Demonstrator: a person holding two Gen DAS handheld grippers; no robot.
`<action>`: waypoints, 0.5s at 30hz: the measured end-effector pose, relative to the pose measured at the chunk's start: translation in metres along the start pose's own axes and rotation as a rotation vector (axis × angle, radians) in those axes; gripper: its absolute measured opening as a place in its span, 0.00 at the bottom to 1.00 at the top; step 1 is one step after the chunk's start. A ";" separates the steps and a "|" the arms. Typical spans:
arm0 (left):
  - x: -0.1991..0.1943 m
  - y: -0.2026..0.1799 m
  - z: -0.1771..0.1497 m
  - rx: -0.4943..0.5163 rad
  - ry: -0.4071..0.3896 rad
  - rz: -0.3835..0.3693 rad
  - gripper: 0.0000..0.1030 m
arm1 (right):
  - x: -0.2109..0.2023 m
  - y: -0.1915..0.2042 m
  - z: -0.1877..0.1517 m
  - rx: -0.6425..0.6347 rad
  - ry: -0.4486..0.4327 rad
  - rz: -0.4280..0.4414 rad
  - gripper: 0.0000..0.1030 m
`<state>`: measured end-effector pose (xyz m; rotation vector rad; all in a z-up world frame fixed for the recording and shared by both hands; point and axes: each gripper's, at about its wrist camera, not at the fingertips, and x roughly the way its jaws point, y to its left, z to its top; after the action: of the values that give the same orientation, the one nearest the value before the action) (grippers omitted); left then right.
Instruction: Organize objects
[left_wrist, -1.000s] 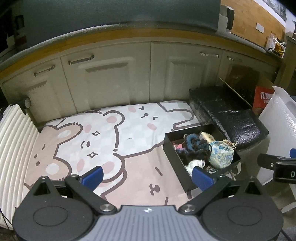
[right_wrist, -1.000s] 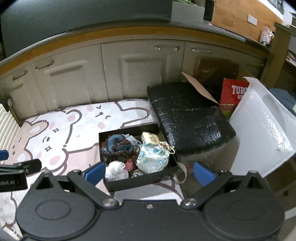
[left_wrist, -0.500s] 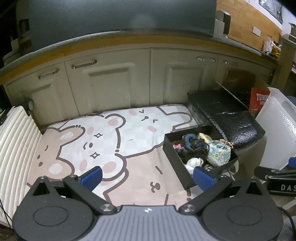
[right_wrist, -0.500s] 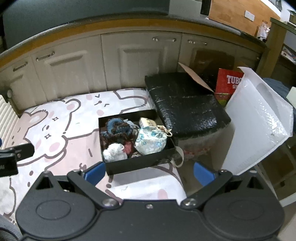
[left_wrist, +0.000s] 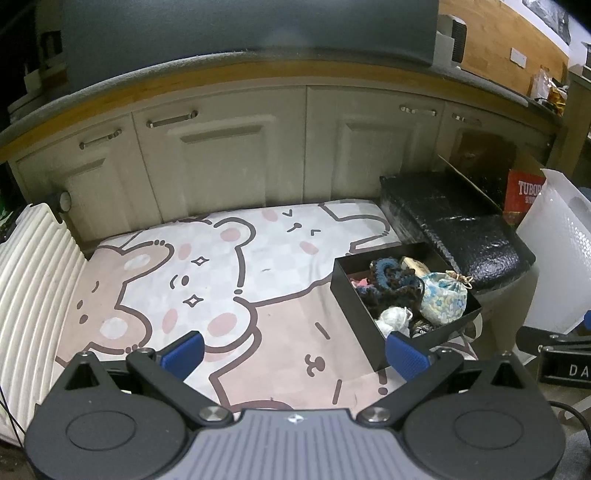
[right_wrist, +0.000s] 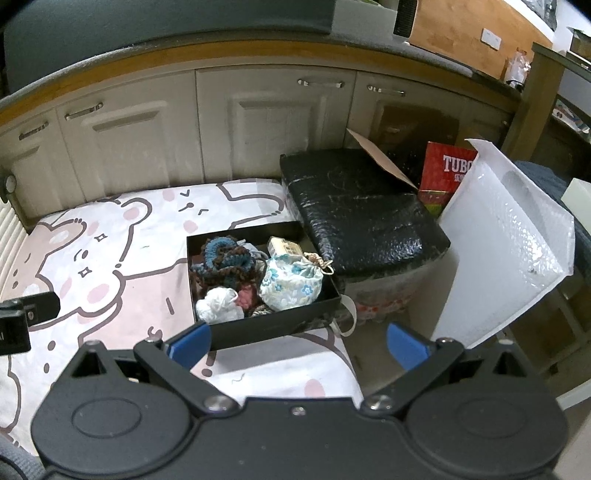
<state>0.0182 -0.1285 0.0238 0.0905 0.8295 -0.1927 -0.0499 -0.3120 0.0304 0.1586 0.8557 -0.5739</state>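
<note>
A black open box sits at the right edge of a cartoon bear mat. It holds a blue-brown crocheted piece, a floral drawstring pouch, a white ball and a small pale box. The box also shows in the left wrist view. My left gripper is open and empty above the mat's near part. My right gripper is open and empty, raised in front of the box.
A black wrapped bin stands right of the box. A white bubble mailer and a red carton stand further right. Cream cabinets run along the back. A white ribbed panel borders the mat's left.
Both grippers have drawn back and up from the box, so it looks smaller and further off. Both stay open and empty.
</note>
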 end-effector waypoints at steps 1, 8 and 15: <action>0.000 0.000 0.000 0.000 0.000 0.001 1.00 | 0.000 0.000 0.000 0.001 0.002 0.001 1.00; 0.000 0.000 -0.001 -0.006 0.005 0.001 1.00 | 0.002 -0.001 0.000 0.004 0.006 0.002 1.00; 0.000 0.001 0.000 -0.004 0.007 0.001 1.00 | 0.002 0.000 0.000 0.003 0.007 0.001 1.00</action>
<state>0.0184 -0.1273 0.0235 0.0881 0.8368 -0.1899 -0.0491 -0.3132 0.0288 0.1642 0.8615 -0.5737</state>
